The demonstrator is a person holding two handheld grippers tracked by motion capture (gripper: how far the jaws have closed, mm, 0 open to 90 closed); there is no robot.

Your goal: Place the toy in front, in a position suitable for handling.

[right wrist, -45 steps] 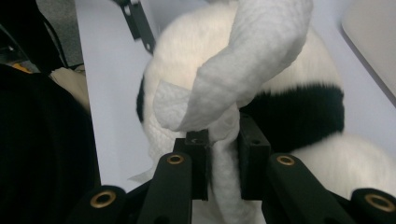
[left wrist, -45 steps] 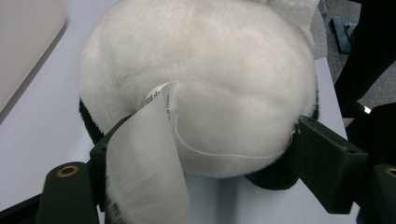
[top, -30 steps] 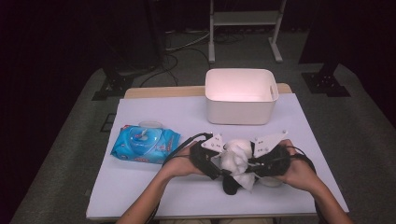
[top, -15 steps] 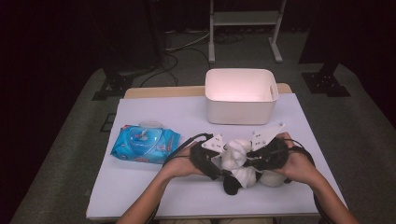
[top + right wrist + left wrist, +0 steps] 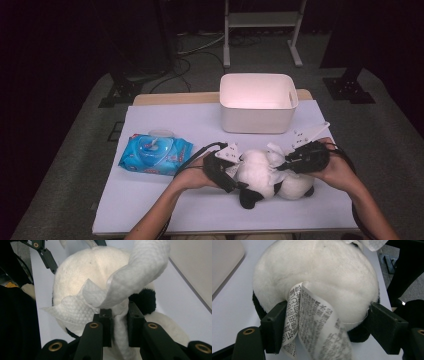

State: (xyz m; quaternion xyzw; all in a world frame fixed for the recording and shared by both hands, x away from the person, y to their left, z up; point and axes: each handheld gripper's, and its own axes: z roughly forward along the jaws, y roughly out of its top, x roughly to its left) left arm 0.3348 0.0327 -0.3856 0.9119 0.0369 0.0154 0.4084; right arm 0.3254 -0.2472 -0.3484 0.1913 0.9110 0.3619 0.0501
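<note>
Panda plush [image 5: 265, 175] lies on its side at the near middle of the white table [image 5: 150, 200], between my two hands, so that one tool can brace it while the other cleans it. My left gripper [image 5: 227, 172] has its jaws spread wide around the rounded white end of the toy; in the left gripper view the pads [image 5: 274, 325] press into the fur on both sides, and the printed care label [image 5: 312, 322] curls out between them. I judge this grip is there to keep the toy from sliding under the rubbing. My right gripper [image 5: 290, 162] is nearly closed, pinching a wet wipe [image 5: 120, 290]; the wipe folds up and drapes over the white fur beside a black ear [image 5: 143, 300], so the cloth is on the toy. Wipe packet [image 5: 155, 154] sits to the left, well apart, flap up. White bin [image 5: 257, 102] stands just behind the toy, near enough for a drop.
</note>
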